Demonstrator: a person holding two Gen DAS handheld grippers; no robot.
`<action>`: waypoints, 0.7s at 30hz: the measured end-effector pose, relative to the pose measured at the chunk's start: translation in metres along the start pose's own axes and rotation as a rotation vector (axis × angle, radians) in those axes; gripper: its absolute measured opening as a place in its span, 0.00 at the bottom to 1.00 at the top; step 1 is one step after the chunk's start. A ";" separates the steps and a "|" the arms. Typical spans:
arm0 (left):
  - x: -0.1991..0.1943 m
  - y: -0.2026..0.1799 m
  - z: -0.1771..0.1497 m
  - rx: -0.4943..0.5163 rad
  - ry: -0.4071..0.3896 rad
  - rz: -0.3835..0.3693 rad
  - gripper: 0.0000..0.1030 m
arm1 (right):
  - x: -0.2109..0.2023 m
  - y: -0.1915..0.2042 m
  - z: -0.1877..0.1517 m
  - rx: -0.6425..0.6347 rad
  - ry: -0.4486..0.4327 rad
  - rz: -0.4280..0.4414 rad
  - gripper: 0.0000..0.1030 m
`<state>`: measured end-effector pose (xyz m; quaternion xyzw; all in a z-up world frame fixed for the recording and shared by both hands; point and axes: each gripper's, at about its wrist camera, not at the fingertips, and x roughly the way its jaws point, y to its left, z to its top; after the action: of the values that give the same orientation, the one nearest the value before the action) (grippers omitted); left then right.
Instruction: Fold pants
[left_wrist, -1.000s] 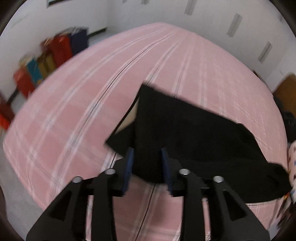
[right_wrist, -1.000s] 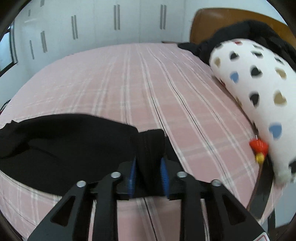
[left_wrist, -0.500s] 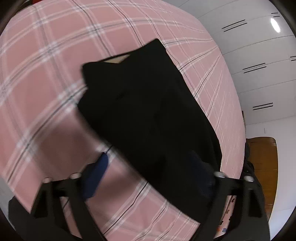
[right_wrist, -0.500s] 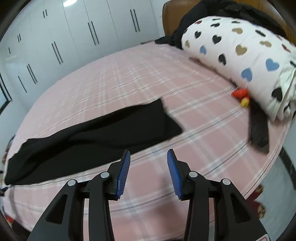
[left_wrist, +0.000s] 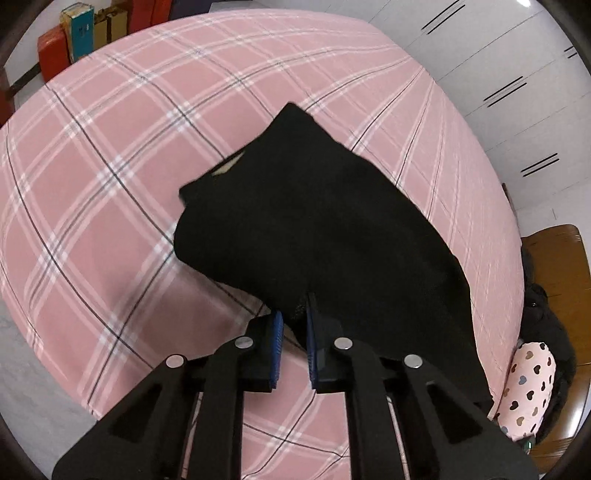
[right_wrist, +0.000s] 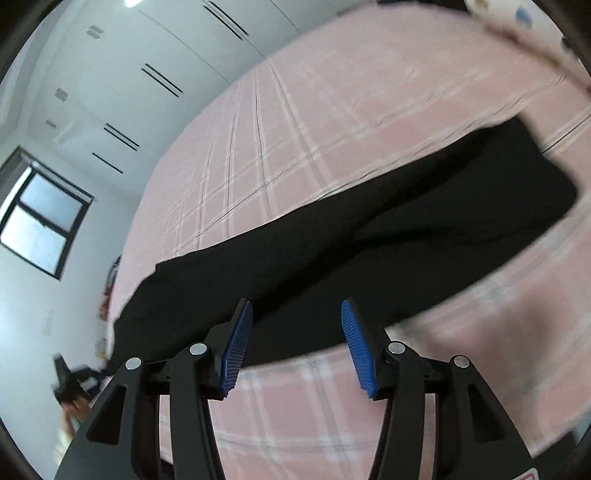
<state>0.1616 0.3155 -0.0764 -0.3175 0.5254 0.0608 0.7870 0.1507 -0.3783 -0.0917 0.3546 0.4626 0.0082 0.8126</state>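
Black pants (left_wrist: 317, 221) lie stretched out on a pink plaid bed (left_wrist: 92, 229). A pale label shows at their far waist end. My left gripper (left_wrist: 293, 332) is shut on the near edge of the pants, close to the waist end. In the right wrist view the pants (right_wrist: 369, 236) run as a long dark strip across the bed (right_wrist: 332, 92). My right gripper (right_wrist: 297, 332) is open and empty, just above the near edge of the strip at its middle.
Red and blue boxes (left_wrist: 74, 33) stand on the floor beyond the far bed corner. A heart-print pillow (left_wrist: 528, 387), dark clothing and a brown headboard (left_wrist: 561, 280) are at the right. White wardrobe doors (right_wrist: 147, 74) and a window (right_wrist: 40, 221) line the walls.
My left gripper, open half a second ago, has closed on the pants' near edge. My right gripper, which let go of the leg end earlier, stays open and has moved left along the pants.
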 end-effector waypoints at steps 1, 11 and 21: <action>0.000 0.001 -0.001 0.001 0.002 0.006 0.10 | 0.014 -0.001 0.007 0.039 0.015 -0.001 0.48; -0.009 -0.024 0.024 0.099 -0.027 0.008 0.10 | 0.000 0.025 0.057 0.082 -0.182 0.162 0.04; 0.033 -0.014 0.017 0.260 0.011 0.213 0.10 | 0.033 -0.025 -0.054 -0.083 0.044 -0.077 0.15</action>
<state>0.1957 0.3064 -0.0952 -0.1558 0.5636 0.0734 0.8079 0.1210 -0.3548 -0.1482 0.3022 0.4929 0.0041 0.8159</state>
